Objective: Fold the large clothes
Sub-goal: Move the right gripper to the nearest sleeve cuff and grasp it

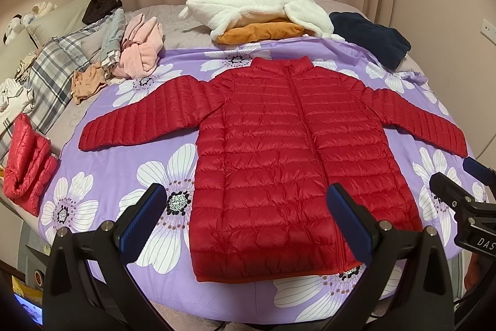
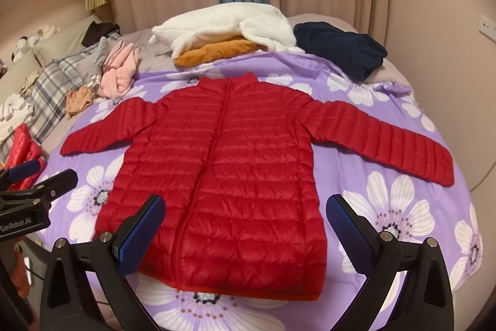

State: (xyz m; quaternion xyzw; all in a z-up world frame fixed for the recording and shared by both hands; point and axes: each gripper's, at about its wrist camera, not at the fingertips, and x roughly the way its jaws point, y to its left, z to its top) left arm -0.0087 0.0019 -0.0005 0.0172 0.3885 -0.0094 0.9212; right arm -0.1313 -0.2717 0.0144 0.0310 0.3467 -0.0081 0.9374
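A red quilted puffer jacket lies flat, zipped, front up, with both sleeves spread, on a purple flowered sheet; it also shows in the right wrist view. My left gripper is open and empty, held above the jacket's hem on its left half. My right gripper is open and empty above the hem on the jacket's right half. Each gripper shows at the edge of the other's view: the right one and the left one.
A folded red puffer lies at the bed's left edge. A white fleece on an orange garment, a navy garment, a pink garment and plaid bedding line the far side. Curtains hang behind.
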